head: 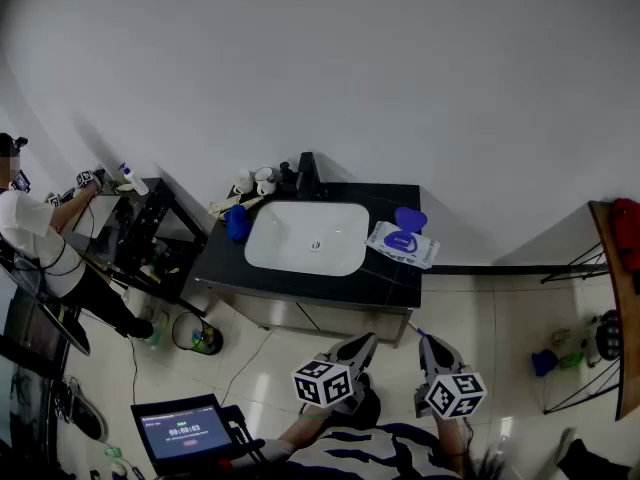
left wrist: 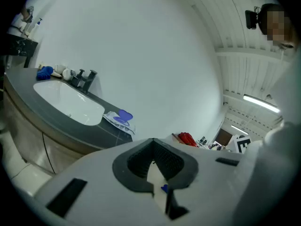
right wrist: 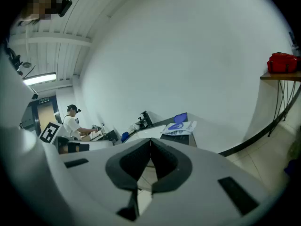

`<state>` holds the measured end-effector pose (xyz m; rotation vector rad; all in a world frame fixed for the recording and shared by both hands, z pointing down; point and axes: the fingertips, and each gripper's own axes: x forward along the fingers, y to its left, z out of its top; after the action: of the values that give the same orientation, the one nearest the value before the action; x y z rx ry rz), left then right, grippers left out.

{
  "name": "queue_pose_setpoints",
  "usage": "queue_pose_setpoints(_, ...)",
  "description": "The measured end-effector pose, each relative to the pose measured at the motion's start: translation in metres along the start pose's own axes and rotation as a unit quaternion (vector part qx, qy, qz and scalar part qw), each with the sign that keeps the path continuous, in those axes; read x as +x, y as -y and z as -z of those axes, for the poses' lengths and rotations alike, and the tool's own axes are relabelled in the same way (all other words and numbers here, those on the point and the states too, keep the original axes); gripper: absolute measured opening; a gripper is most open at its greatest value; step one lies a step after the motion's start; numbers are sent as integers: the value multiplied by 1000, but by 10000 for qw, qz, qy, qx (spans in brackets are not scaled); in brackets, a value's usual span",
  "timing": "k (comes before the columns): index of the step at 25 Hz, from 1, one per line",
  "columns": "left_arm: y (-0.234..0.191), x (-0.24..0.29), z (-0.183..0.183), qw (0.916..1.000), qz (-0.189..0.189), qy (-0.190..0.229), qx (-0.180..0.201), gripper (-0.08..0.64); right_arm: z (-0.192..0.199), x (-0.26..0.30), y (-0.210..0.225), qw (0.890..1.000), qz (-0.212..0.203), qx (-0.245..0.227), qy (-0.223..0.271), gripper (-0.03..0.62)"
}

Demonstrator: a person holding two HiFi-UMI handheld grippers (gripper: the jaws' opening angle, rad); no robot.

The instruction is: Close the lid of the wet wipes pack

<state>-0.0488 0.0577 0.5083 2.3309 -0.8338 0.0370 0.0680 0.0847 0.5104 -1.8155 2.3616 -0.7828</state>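
The wet wipes pack point(head: 402, 243) lies on the dark counter point(head: 390, 283), right of the white sink point(head: 308, 236). Its blue lid point(head: 410, 218) stands flipped up at the pack's far end. Both grippers hang low in front of the vanity, well short of the pack. My left gripper point(head: 368, 340) and right gripper point(head: 424, 340) are shut, tips together, holding nothing. The left gripper view has the pack point(left wrist: 120, 118) far off beyond the shut left gripper point(left wrist: 153, 140). In the right gripper view the pack point(right wrist: 178, 126) shows above the shut right gripper point(right wrist: 150, 139).
A black faucet point(head: 305, 176), white cups point(head: 255, 181) and a blue cloth point(head: 237, 223) sit at the counter's back left. A person point(head: 30, 228) works at a desk far left. A tablet point(head: 180, 430) stands near me; a shelf with a red bag point(head: 625, 228) stands right.
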Motion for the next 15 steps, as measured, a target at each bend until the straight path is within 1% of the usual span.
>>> queue_pose_setpoints(3, -37, 13, -21, 10000, -39, -14, -34, 0, -15, 32, 1, 9998, 149, 48, 154, -2)
queue_pose_setpoints(6, -69, 29, -36, 9999, -21, -127, -81, 0, -22, 62, 5, 9994, 303, 78, 174, -2)
queue_pose_setpoints(11, -86, 57, -40, 9988, 191, -400, -193, 0, -13, 82, 20, 9978, 631, 169, -91, -2)
queue_pose_setpoints(15, -97, 81, -37, 9976, 253, -593, -234, 0, -14, 97, 35, 9969, 737, 230, -125, -2)
